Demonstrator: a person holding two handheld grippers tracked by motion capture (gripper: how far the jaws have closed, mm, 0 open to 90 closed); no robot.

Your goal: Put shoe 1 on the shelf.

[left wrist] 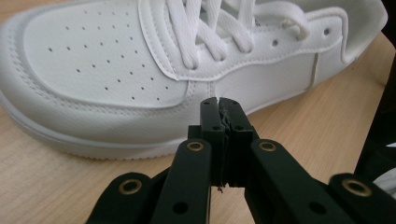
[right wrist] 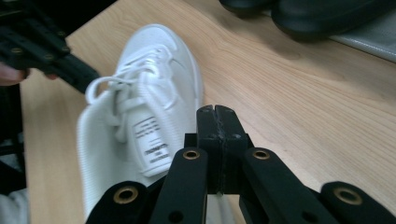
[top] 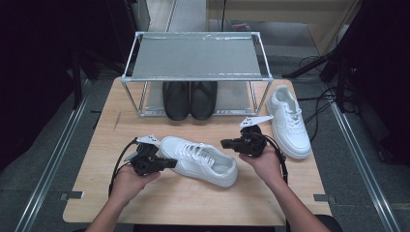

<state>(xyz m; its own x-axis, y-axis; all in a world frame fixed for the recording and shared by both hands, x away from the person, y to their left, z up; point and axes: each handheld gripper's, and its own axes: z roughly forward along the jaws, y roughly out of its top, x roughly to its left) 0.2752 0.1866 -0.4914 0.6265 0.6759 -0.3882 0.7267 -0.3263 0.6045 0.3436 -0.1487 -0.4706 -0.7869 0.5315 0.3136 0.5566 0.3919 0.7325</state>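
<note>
Lying on its sole mid-table, the white sneaker [top: 198, 160] sits between the left gripper [top: 170, 163] and right gripper [top: 226, 143], both clenched empty. Judged light, with soft upper and stiff sole; grasp the padded heel collar.

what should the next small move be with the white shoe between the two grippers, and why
Probably open the left gripper first. Its jaws are shut and empty, tips right by the side of the white shoe, so it cannot take hold as is. The right gripper is shut too, near the heel.
</note>
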